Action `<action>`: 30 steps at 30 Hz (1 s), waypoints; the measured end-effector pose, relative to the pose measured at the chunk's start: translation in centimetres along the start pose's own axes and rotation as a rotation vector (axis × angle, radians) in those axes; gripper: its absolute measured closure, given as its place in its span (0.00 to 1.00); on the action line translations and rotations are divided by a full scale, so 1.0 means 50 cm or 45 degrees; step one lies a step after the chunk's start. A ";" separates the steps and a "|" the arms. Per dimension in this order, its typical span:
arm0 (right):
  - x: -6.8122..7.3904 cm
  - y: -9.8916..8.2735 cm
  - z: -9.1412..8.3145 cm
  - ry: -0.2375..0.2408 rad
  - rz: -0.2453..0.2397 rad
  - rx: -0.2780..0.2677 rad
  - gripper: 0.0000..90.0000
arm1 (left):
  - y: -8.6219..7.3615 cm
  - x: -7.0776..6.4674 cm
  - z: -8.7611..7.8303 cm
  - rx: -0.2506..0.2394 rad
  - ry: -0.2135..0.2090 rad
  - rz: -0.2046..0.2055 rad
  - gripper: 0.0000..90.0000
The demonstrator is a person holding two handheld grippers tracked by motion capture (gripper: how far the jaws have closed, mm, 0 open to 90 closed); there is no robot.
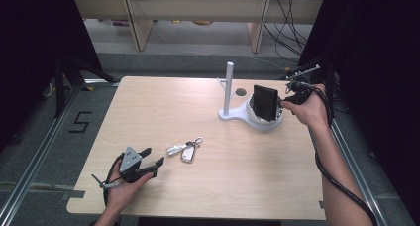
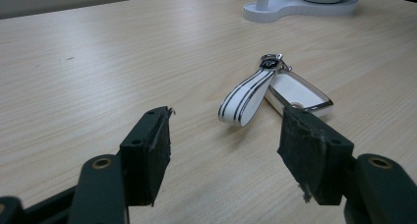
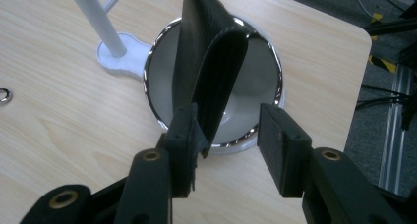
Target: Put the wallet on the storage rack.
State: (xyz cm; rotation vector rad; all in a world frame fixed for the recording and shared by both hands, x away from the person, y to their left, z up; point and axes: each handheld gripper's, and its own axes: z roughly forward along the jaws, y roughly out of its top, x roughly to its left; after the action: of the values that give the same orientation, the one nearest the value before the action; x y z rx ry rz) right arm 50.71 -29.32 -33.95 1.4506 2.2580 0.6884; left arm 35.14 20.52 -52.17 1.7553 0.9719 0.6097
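Note:
A black wallet (image 1: 265, 102) stands on edge in the chrome-rimmed white bowl (image 1: 271, 126) of a white stand, whose pole (image 1: 229, 87) rises to its left. My right gripper (image 1: 287, 99) is at the bowl's right side. In the right gripper view it (image 3: 228, 123) is open around the wallet's (image 3: 211, 62) near corner, which touches one jaw and stays apart from the other. A white key fob (image 1: 188, 154) with a white strap (image 1: 175, 149) lies at mid-table. My left gripper (image 1: 154, 156) is open just short of the strap (image 2: 248, 96) and fob (image 2: 301, 92), jaws bare.
A round cable hole (image 1: 240, 92) sits behind the stand near the far edge. The stand's flat base (image 2: 295, 5) lies beyond the fob. A rounded table corner (image 3: 361, 35) is just past the bowl (image 3: 164, 47). Cables and shelf legs lie behind the table.

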 end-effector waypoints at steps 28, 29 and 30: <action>0.066 -0.180 0.025 0.103 0.053 -0.033 0.94 | 0.000 0.000 0.001 0.000 0.001 0.004 0.40; 0.068 -0.188 0.028 0.105 0.063 -0.031 0.94 | 0.000 0.000 0.001 0.001 0.000 0.006 0.40; 0.070 -0.196 0.029 0.106 0.062 -0.037 0.94 | 0.000 0.000 0.002 -0.005 -0.008 0.005 0.40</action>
State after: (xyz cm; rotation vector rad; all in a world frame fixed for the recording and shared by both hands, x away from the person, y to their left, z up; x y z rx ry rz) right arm 42.90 -29.24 -40.98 1.4937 2.2709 0.8072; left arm 35.22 20.47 -52.22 1.7553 0.9626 0.6082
